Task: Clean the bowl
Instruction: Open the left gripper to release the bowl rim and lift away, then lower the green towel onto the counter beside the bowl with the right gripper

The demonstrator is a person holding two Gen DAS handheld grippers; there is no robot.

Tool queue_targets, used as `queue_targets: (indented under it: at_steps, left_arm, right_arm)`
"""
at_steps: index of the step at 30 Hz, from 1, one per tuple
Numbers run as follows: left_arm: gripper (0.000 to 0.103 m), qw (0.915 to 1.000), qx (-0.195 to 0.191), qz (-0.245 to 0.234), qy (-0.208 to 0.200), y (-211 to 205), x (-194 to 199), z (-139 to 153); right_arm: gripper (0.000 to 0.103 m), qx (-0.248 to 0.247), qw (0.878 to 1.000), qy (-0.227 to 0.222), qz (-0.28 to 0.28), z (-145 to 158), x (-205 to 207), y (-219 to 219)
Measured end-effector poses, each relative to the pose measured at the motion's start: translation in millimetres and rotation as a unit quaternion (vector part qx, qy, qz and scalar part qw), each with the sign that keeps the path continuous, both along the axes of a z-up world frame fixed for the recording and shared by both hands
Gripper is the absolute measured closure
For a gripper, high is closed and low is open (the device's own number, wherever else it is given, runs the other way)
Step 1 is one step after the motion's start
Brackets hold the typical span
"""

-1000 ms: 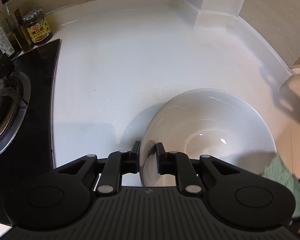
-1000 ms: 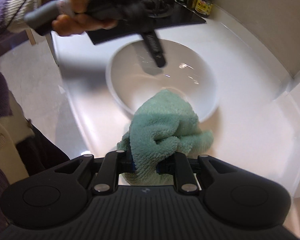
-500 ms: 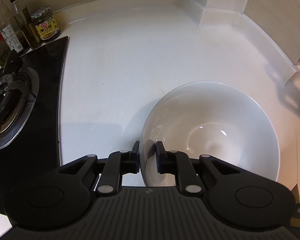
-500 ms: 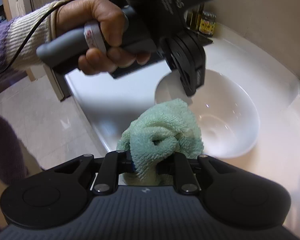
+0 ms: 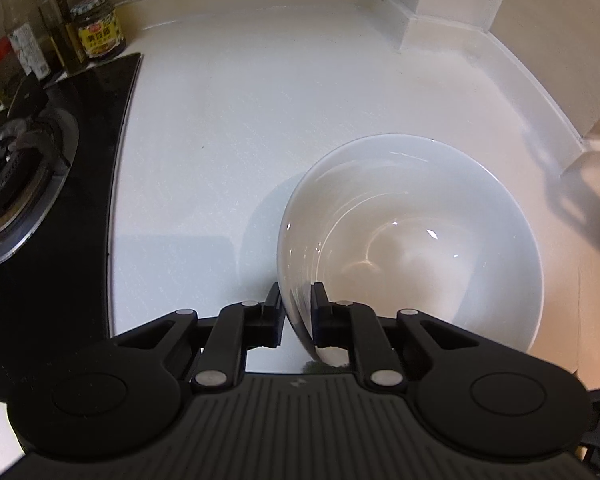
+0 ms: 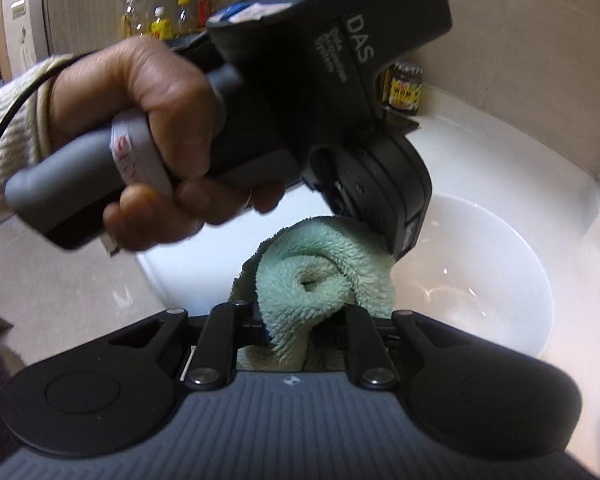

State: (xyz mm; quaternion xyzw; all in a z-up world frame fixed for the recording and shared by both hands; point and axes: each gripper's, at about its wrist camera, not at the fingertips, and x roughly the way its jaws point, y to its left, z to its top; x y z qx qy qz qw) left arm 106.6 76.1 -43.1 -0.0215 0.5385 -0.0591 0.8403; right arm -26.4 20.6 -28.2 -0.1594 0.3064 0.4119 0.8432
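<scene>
A large white bowl [image 5: 412, 240] sits on the white counter. My left gripper [image 5: 296, 308] is shut on the bowl's near rim, one finger inside and one outside. The bowl also shows in the right wrist view [image 6: 480, 276]. My right gripper [image 6: 288, 320] is shut on a bunched green cloth [image 6: 324, 276], held just outside the bowl's near edge. The left gripper's body, held in a hand [image 6: 152, 140], fills the upper part of the right wrist view and hides the bowl's far-left rim.
A black gas stove [image 5: 40, 168] lies left of the bowl. Several bottles and a sauce jar [image 5: 98, 32] stand by the back wall. The counter [image 5: 240, 120] ends at a raised wall corner [image 5: 440, 12] and drops off at its right edge.
The right gripper with the cloth has pulled back from the bowl; the cloth is gone from the left wrist view. The left gripper keeps its hold on the rim.
</scene>
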Motion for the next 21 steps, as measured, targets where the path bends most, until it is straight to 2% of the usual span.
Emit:
queue_targets:
  at_steps: [6, 11, 15, 18, 21]
  left_arm:
    - [0.09, 0.9996, -0.015, 0.022, 0.003, 3.8, 0.0, -0.5]
    - [0.094, 0.9993, -0.012, 0.034, -0.014, 6.2, -5.5, 7.1]
    - [0.096, 0.9977, -0.007, 0.044, -0.051, 8.8, -12.6, 23.9]
    - [0.096, 0.9967, -0.001, 0.045, -0.068, 7.9, -15.8, 34.6]
    - [0.096, 0.9953, 0.011, 0.05, -0.082, 3.8, -21.6, 39.5]
  right_arm:
    - [0.091, 0.033, 0.998, -0.013, -0.051, 18.2, -13.7, -27.6]
    - [0.09, 0.024, 0.991, -0.053, -0.122, 45.3, -19.3, -67.3]
    - [0.09, 0.018, 0.973, -0.104, -0.205, 61.6, -0.6, -98.3]
    - [0.089, 0.02, 0.962, -0.105, -0.25, 59.9, 20.1, -107.4]
    - [0.089, 0.005, 0.958, -0.09, -0.274, 46.4, 40.5, -107.6]
